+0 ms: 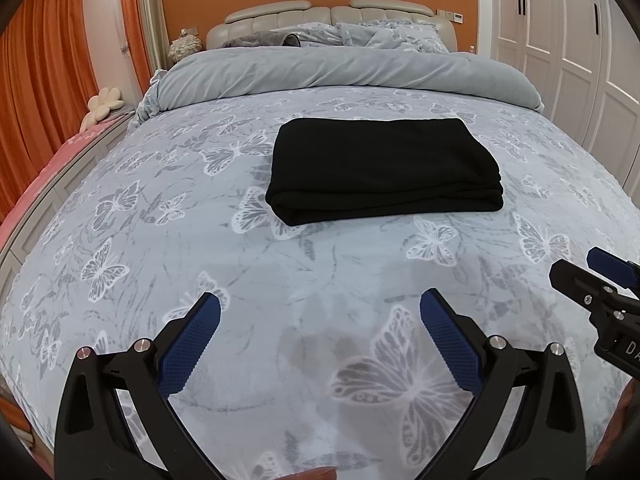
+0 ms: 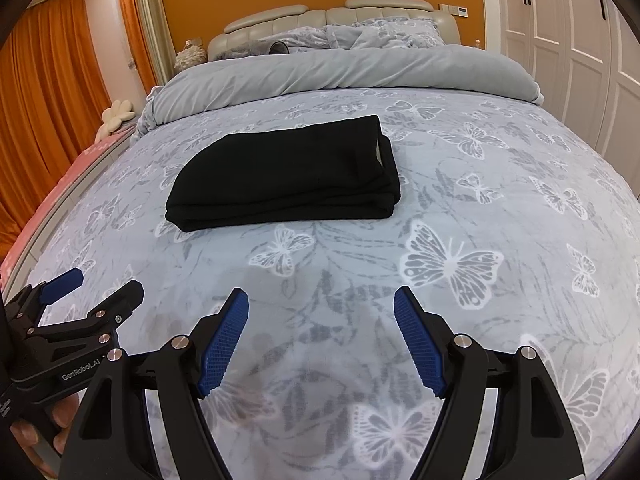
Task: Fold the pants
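Black pants [image 1: 384,170] lie folded in a neat layered rectangle on the butterfly-patterned bed cover [image 1: 280,272]; the right wrist view shows the same pants [image 2: 288,174] left of centre. My left gripper [image 1: 320,308] hovers over the cover near the foot of the bed, well short of the pants, open and empty. My right gripper [image 2: 321,300] hangs beside it, also open with nothing between its blue pads. Each gripper shows in the other's view: the right gripper [image 1: 584,268] at the right edge, the left gripper [image 2: 100,284] at the lower left.
A rolled grey duvet [image 1: 340,72] and pillows lie beyond the pants by the padded headboard [image 1: 332,16]. Orange curtains [image 1: 48,72] and a pink bench [image 1: 48,164] run along the left, white wardrobe doors [image 1: 580,48] along the right. A hand [image 2: 44,436] holds the left gripper.
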The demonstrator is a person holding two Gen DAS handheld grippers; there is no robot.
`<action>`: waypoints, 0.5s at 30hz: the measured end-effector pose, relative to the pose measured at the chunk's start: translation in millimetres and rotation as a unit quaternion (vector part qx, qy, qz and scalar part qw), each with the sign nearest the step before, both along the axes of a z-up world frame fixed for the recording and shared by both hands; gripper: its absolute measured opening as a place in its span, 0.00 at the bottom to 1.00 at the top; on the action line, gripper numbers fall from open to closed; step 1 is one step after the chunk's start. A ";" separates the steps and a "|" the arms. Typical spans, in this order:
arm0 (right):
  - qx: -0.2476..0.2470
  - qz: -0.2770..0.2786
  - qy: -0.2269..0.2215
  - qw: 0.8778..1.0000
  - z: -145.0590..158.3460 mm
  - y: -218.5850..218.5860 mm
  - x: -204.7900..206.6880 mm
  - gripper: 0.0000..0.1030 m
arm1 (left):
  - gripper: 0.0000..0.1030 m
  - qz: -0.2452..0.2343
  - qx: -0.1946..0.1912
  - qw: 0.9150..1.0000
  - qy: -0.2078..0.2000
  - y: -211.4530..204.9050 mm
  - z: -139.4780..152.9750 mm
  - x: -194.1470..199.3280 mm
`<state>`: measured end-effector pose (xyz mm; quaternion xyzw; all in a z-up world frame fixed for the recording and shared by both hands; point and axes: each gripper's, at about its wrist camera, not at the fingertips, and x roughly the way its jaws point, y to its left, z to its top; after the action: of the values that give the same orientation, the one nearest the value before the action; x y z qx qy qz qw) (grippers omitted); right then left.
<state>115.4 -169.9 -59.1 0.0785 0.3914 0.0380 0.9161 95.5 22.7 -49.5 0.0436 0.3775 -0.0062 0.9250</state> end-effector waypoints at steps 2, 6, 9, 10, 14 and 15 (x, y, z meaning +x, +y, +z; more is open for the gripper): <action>0.000 0.000 0.000 1.000 0.2 0.0 0.0 0.71 | 0.95 0.002 0.002 1.000 0.000 0.1 0.1 0.3; -0.001 0.000 0.000 1.000 0.2 0.7 -0.3 0.71 | 0.95 0.002 0.000 1.000 -0.001 1.3 0.6 0.7; 0.000 0.001 0.000 1.000 0.0 0.5 0.2 0.71 | 0.95 0.001 -0.001 1.000 0.000 0.5 0.5 1.0; 0.000 0.000 0.000 1.000 0.1 0.7 0.0 0.71 | 0.95 0.000 -0.002 1.000 -0.001 0.7 0.7 0.8; -0.001 0.000 -0.001 1.000 0.3 0.9 0.0 0.71 | 0.95 0.000 -0.002 1.000 -0.002 -0.6 0.1 1.8; -0.001 0.001 0.000 1.000 0.2 0.9 0.0 0.71 | 0.95 -0.001 -0.002 1.000 -0.002 -1.4 -0.4 2.3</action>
<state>115.4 -169.0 -58.9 0.0772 0.3913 0.0380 0.9162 97.8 21.3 -49.9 0.0424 0.3756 -0.0080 0.9258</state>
